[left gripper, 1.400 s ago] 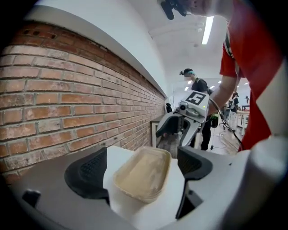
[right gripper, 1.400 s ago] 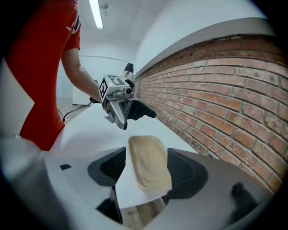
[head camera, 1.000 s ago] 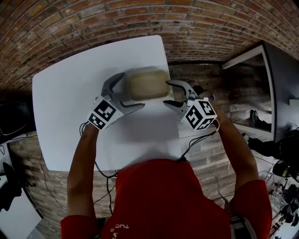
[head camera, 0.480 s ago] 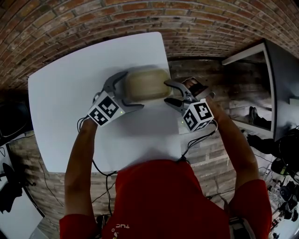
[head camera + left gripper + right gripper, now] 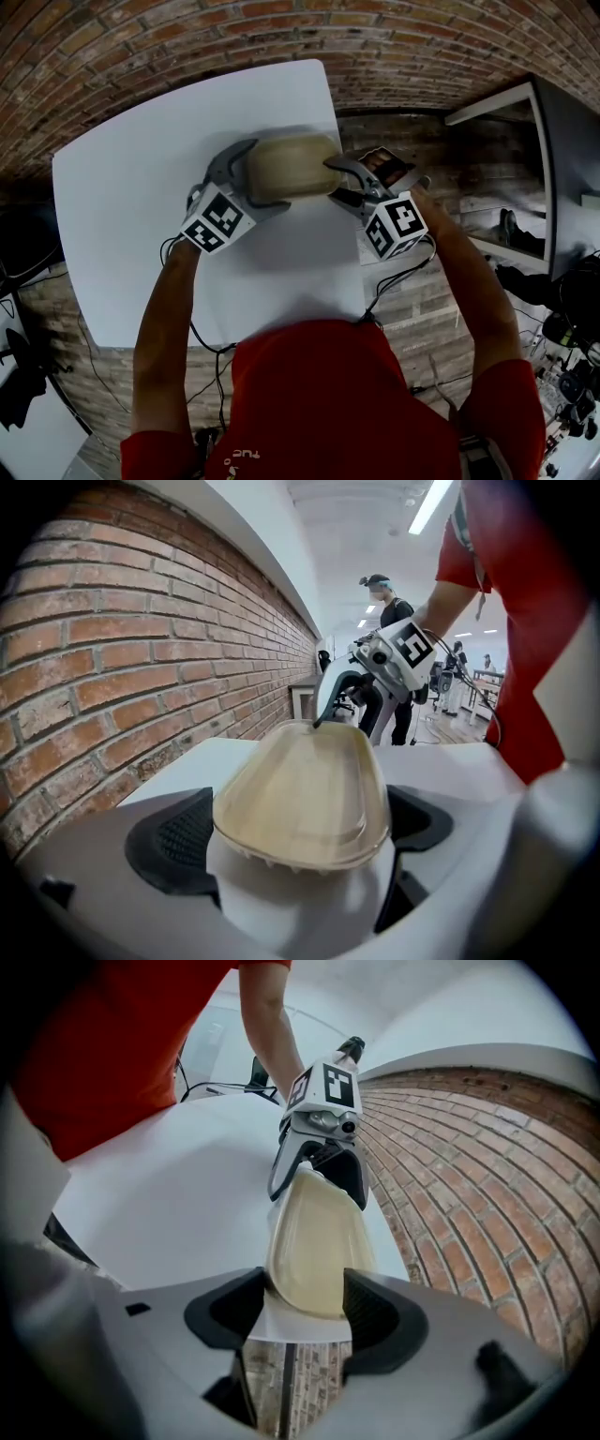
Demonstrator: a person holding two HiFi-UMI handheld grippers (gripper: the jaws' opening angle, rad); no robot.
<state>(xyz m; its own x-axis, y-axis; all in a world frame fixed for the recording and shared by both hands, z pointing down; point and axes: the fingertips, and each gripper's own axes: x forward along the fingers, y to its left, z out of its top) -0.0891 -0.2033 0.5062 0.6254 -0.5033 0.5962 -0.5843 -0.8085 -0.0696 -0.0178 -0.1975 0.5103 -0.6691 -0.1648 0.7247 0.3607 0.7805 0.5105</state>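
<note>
In the head view the beige dish (image 5: 286, 167) looks bigger than a moment ago, so we judge it lifted off the white table (image 5: 141, 187) near its right edge, its long axis running left to right between the left gripper (image 5: 255, 178) and the right gripper (image 5: 336, 181). In the left gripper view the jaws stand wide, pressed on the dish's broad near end, which points straight ahead. In the right gripper view narrower jaws clamp the other end.

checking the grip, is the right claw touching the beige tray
Touching. In the right gripper view, the near end of the beige tray fills the gap of the right claw, and both jaws sit against its rim.
</note>
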